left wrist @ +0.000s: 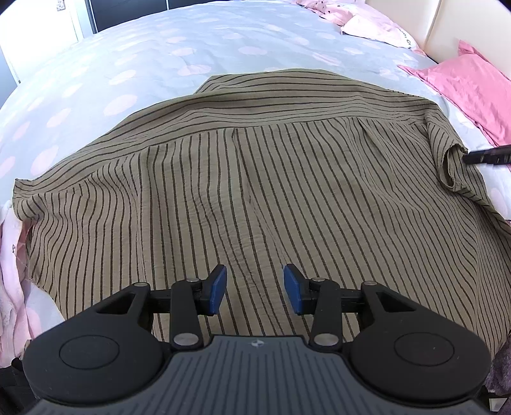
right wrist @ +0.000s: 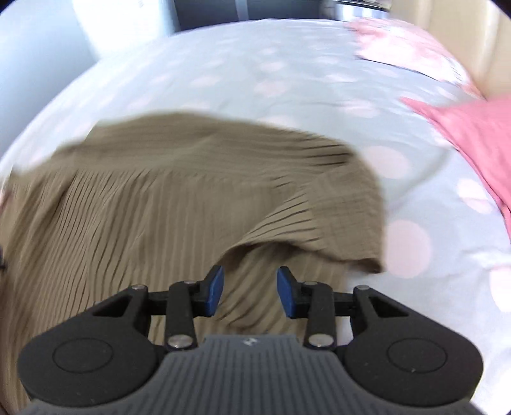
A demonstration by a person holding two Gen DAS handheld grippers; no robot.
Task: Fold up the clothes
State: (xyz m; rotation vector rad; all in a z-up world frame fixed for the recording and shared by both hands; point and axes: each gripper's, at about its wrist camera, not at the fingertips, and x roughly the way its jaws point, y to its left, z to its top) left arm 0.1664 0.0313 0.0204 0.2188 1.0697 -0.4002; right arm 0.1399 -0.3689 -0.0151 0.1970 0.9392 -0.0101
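Note:
An olive shirt with dark stripes point(left wrist: 255, 178) lies spread back-up on the bed. My left gripper point(left wrist: 255, 289) is open and empty, hovering over the shirt's lower middle. The shirt's right sleeve point(left wrist: 450, 153) is folded in over the body. My right gripper's tip point(left wrist: 488, 154) shows beside that sleeve in the left wrist view. In the right wrist view, blurred, my right gripper point(right wrist: 250, 290) is open and empty above the shirt point(right wrist: 143, 204), just below the folded sleeve point(right wrist: 329, 217).
The bed has a pale blue cover with pink dots point(left wrist: 159, 57). A pink pillow point(left wrist: 469, 89) lies at the right, pink bedding point(left wrist: 361, 19) at the far right, pale pink clothes point(left wrist: 12, 271) at the left edge. A dark cabinet point(left wrist: 127, 9) stands beyond the bed.

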